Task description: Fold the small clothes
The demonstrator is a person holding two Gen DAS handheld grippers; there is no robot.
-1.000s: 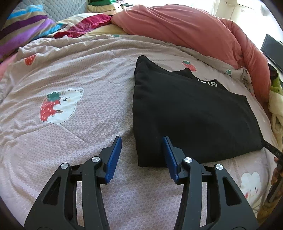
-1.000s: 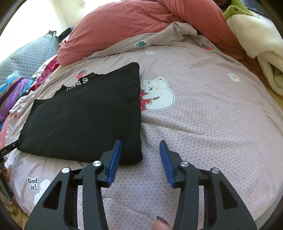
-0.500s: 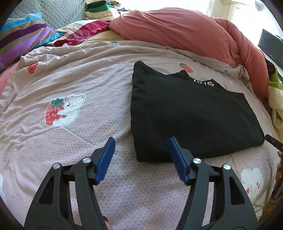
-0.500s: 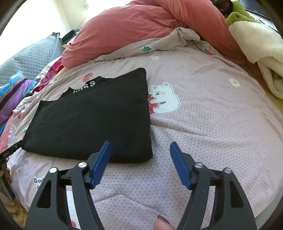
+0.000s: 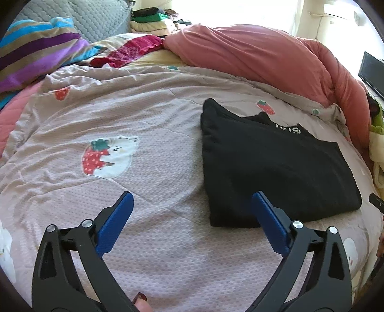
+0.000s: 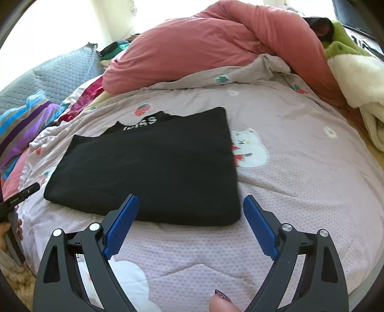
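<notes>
A black garment [image 5: 271,165] lies folded into a flat rectangle on the pink quilt [image 5: 148,153], white lettering showing at its far edge. It also shows in the right wrist view [image 6: 153,168]. My left gripper [image 5: 192,199] is wide open and empty, above the quilt just short of the garment's near left corner. My right gripper [image 6: 190,201] is wide open and empty, above the quilt just short of the garment's near right corner. Neither touches the cloth.
A rumpled salmon duvet [image 5: 264,55] lies along the far side. A striped pillow [image 5: 36,52] and a grey quilted cushion [image 5: 79,19] sit far left. A cream fleece blanket [image 6: 360,79] is at the right. The bed's edge is near me.
Both grippers have opened wider and pulled back from the garment's near corners. The garment lies as before.
</notes>
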